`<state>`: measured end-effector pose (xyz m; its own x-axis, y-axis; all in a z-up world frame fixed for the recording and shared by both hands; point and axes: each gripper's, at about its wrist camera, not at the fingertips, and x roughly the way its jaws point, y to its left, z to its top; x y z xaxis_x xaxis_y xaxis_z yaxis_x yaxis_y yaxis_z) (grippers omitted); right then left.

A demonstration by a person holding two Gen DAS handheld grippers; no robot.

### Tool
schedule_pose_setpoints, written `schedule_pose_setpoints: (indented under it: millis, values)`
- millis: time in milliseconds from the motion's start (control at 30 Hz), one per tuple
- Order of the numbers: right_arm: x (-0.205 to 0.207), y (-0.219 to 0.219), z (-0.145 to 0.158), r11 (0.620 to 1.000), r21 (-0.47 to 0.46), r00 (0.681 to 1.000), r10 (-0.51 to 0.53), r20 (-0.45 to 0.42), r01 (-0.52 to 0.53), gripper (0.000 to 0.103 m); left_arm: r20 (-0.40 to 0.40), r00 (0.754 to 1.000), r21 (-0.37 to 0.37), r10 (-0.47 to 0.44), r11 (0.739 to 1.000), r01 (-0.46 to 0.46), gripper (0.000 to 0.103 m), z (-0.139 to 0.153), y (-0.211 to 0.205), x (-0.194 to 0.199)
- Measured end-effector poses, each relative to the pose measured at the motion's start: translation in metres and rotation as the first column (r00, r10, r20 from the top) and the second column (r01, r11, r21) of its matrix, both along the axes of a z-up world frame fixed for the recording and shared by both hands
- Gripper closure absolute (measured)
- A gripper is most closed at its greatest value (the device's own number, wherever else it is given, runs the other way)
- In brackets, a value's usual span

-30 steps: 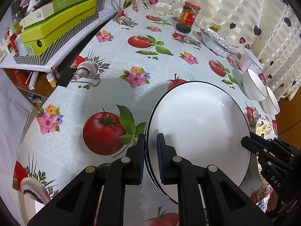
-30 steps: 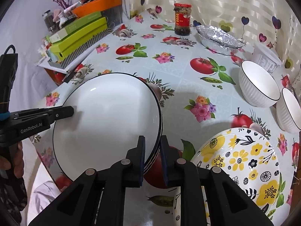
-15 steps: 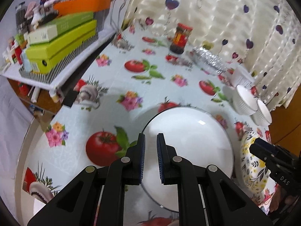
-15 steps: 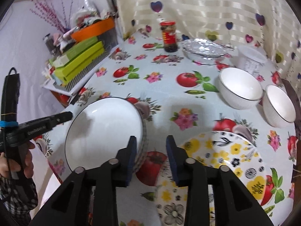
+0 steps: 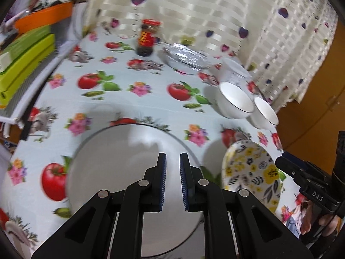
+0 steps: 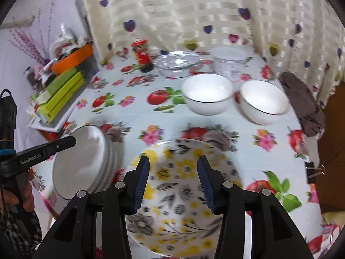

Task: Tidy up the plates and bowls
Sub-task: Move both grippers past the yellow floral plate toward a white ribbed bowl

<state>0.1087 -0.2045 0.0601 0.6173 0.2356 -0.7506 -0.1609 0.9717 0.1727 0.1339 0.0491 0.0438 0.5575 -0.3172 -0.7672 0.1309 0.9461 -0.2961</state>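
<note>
Both tongs are backing off the stack of white plates: right tongs opening, empty, over the floral plate; left tongs shut, seemingly empty.

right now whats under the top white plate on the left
More white plates: several stacked rims show beneath the top white plate in the right wrist view. The exact count is blurred, and the tablecloth under the stack is covered.

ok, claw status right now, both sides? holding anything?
Left claw: closed, nothing between its pads, above the white plates.
Right claw: open, jaws have just been opening, empty, over the floral plate.
</note>
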Motion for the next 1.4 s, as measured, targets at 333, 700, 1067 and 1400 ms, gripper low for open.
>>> schedule_pose_setpoints:
  millis: [333, 700, 1067, 1400]
  values:
    - [0.002, -0.046, -0.013, 0.996, 0.027, 0.996, -0.084, -0.009, 0.084, 0.051, -0.017, 0.995, -0.036, -0.101, 0.994, 0.101, 0.09, -0.008, -0.044, 0.031]
    - [0.038, -0.072, -0.022, 0.993, 0.033, 0.993, -0.116, -0.032, 0.117, 0.05, -0.032, 0.985, -0.024, -0.171, 0.985, 0.17, 0.09, -0.011, -0.082, 0.076]
    - [0.086, -0.07, -0.022, 0.994, 0.04, 0.995, -0.098, -0.028, 0.099, 0.05, -0.053, 0.973, -0.008, -0.224, 0.975, 0.224, 0.09, -0.013, -0.109, 0.121]
    - [0.127, -0.067, -0.025, 0.989, 0.082, 0.992, -0.117, -0.054, 0.121, 0.052, -0.068, 0.963, 0.013, -0.26, 0.965, 0.262, 0.09, -0.013, -0.128, 0.168]
